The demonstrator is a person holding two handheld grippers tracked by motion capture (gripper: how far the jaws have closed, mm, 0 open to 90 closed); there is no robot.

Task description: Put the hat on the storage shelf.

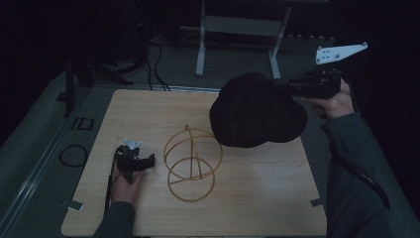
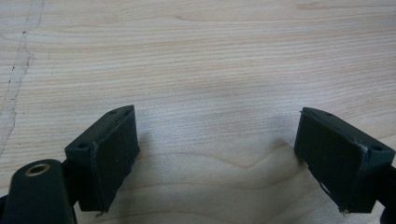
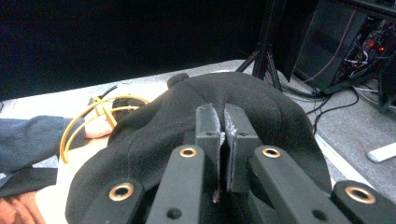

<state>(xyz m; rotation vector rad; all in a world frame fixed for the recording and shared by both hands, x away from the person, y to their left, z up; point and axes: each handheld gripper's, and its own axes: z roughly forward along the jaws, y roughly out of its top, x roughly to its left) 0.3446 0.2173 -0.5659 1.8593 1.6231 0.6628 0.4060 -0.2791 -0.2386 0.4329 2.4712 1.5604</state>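
Black cap [image 1: 257, 111], dangling above the table's [image 1: 277, 198] far right, pinched at its edge by right gripper [image 3: 222, 122]. Could slip free, thin fabric bite. Could snag and tip wire stand [image 1: 192, 163]. Left gripper [image 2: 217, 154] spread wide, resting empty beside stand.

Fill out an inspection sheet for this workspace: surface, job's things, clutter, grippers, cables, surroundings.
Surface: light wooden table, bare grain under the left gripper.
Job's things: black cap held up above the table's far right; yellow wire stand upright near the middle.
Clutter: nothing seen on the table.
Grippers: left gripper low over the wood, jaws wide apart, nothing between them; right gripper pinched shut on the cap's fabric.
Cables: a black cable loop on the floor at left; more cables beyond the far edge.
Surroundings: dark room, grey floor, a white frame's legs behind.
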